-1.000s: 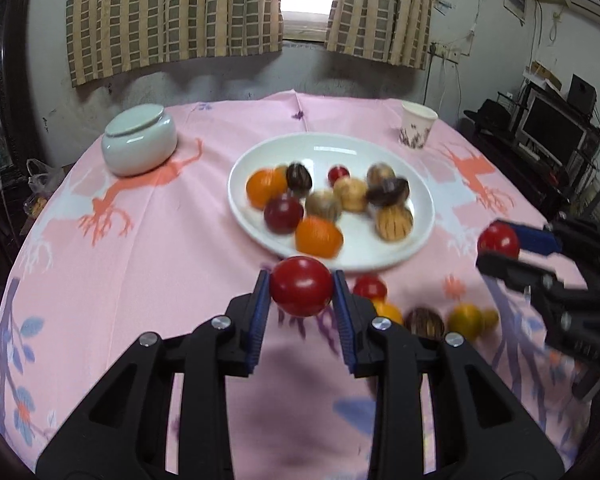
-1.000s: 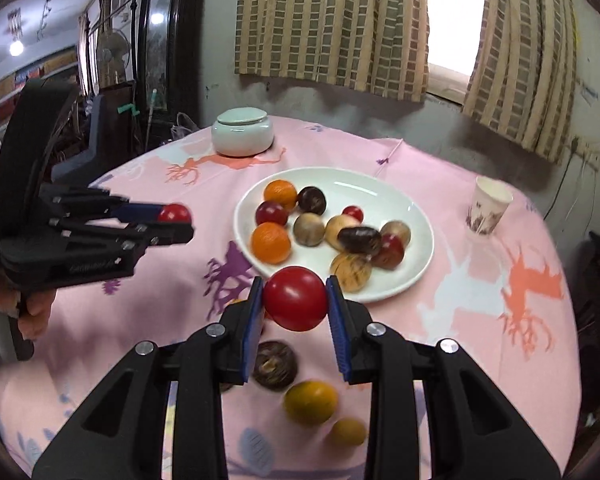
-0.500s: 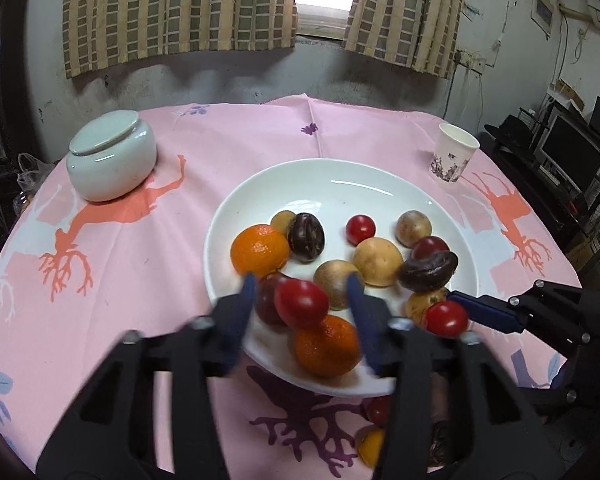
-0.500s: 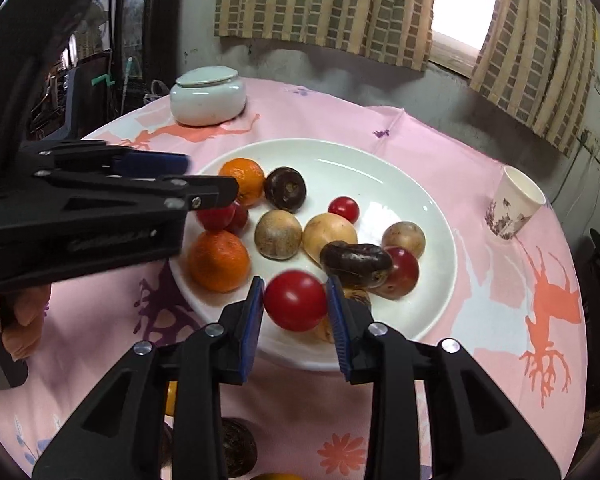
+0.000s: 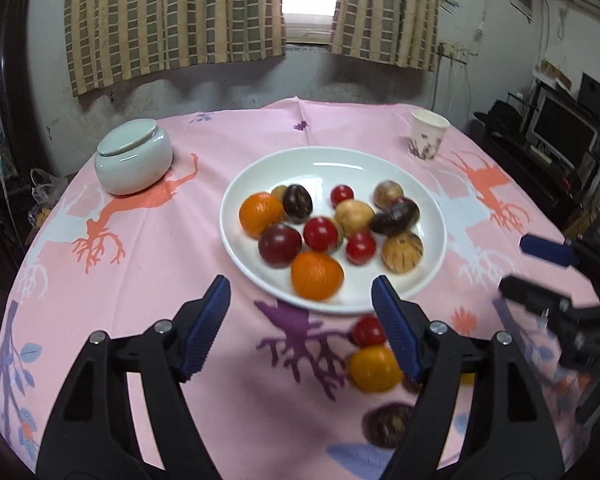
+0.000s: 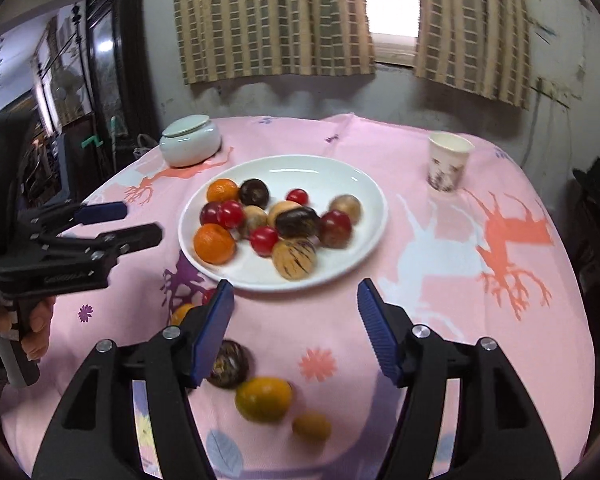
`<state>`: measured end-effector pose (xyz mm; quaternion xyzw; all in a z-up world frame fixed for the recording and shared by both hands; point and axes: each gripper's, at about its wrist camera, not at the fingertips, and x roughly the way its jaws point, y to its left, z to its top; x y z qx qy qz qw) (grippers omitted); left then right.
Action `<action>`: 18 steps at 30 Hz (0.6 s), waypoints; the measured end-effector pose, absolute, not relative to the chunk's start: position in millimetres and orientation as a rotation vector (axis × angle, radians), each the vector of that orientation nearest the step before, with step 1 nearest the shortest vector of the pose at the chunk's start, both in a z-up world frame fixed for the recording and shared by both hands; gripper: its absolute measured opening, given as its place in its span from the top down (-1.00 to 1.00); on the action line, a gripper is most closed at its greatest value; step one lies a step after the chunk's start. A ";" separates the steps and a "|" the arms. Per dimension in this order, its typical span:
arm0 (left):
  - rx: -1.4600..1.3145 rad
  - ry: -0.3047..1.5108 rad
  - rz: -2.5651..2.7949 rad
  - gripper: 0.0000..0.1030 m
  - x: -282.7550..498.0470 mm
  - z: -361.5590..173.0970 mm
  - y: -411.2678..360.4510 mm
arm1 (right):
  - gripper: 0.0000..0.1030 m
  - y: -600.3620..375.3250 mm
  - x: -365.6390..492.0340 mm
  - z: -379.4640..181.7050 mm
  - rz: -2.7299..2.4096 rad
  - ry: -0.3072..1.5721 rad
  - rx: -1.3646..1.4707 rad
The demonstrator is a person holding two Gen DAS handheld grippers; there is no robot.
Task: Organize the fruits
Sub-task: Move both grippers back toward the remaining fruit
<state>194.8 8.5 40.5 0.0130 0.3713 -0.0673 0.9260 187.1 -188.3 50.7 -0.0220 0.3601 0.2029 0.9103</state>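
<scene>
A white plate [image 5: 332,160] [image 6: 364,184] in the middle of the pink tablecloth holds several fruits: oranges, red tomatoes, dark and brown ones. My left gripper [image 5: 300,300] is open and empty, just short of the plate's near rim; it also shows in the right wrist view [image 6: 132,224]. My right gripper [image 6: 294,304] is open and empty, near the plate's front edge; it also shows in the left wrist view [image 5: 540,268]. Loose on the cloth lie a red tomato [image 5: 368,330], a yellow-orange fruit [image 5: 374,368] [image 6: 264,398], a dark brown fruit [image 5: 386,426] [image 6: 228,364] and a small yellow one [image 6: 311,426].
A pale lidded ceramic jar [image 5: 134,156] [image 6: 190,140] stands at the back left. A paper cup [image 5: 428,136] [image 6: 448,166] stands at the back right. The round table's edge curves close on both sides. A monitor and shelves [image 5: 560,128] stand to the right.
Both grippers opened and let go of their red tomatoes, which now lie on the plate. Both grippers have drawn back from the plate toward the near side.
</scene>
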 end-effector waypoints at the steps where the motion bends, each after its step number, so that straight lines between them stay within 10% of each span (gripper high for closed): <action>1: 0.040 0.763 -0.143 -0.51 186.5 39.1 6.3 | -0.37 -196.1 181.8 49.5 0.410 0.746 -0.009; 5: 0.027 0.771 -0.150 -0.69 162.4 30.8 6.5 | -0.88 -222.0 158.5 40.3 0.385 0.759 0.139; 18: -0.011 0.864 -0.145 -0.73 150.8 -18.5 13.0 | -0.88 -204.0 130.4 18.7 0.380 0.707 -0.089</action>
